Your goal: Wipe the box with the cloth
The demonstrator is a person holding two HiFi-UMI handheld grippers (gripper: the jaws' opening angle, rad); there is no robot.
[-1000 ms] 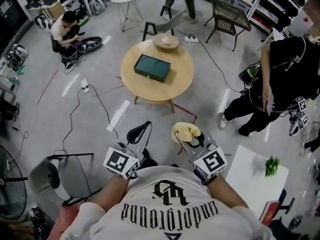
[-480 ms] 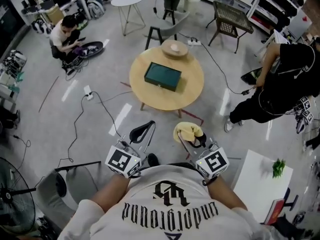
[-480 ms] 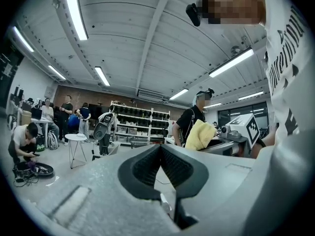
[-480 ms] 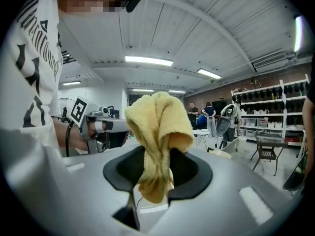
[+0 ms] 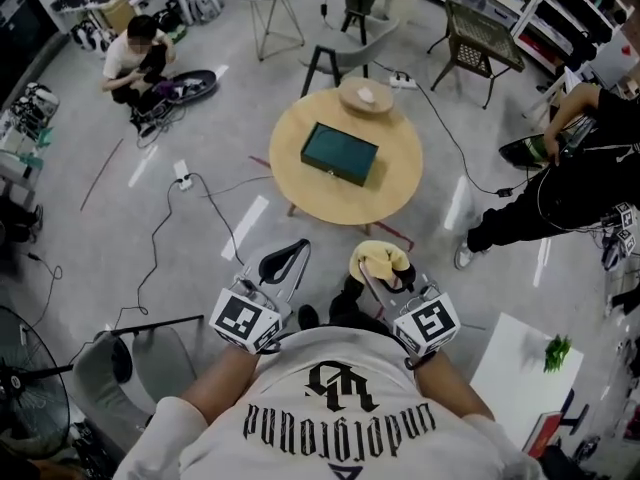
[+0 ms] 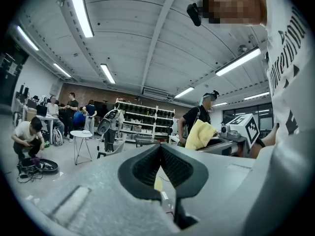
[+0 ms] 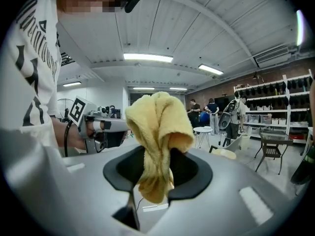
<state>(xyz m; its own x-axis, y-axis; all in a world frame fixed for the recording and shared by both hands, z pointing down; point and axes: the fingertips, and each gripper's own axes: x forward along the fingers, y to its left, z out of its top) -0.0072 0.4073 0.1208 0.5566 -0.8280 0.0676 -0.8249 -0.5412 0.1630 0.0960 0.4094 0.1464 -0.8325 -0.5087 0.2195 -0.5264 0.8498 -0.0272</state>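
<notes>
1. Two grippers hang short of the table [image 5: 300, 196]: left gripper [image 5: 283, 260] with jaws pressed together, empty; right gripper [image 5: 387, 271] pinching the cloth [image 5: 376, 259].
2. Box [image 5: 340, 153] lies mid-table, a bowl [image 5: 363, 96] at the far edge.
3. A person [image 5: 575, 188] stands right of the table, and a chair [image 5: 352, 46] stands beyond it.

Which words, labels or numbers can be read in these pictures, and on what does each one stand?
"underground" (probably; gothic letters, upside down in the head view): on the person's white shirt.
Emblem above it: no clear letters.
Left cube, right cube: square codes only, no words.
Box on the table: no readable label.
</notes>
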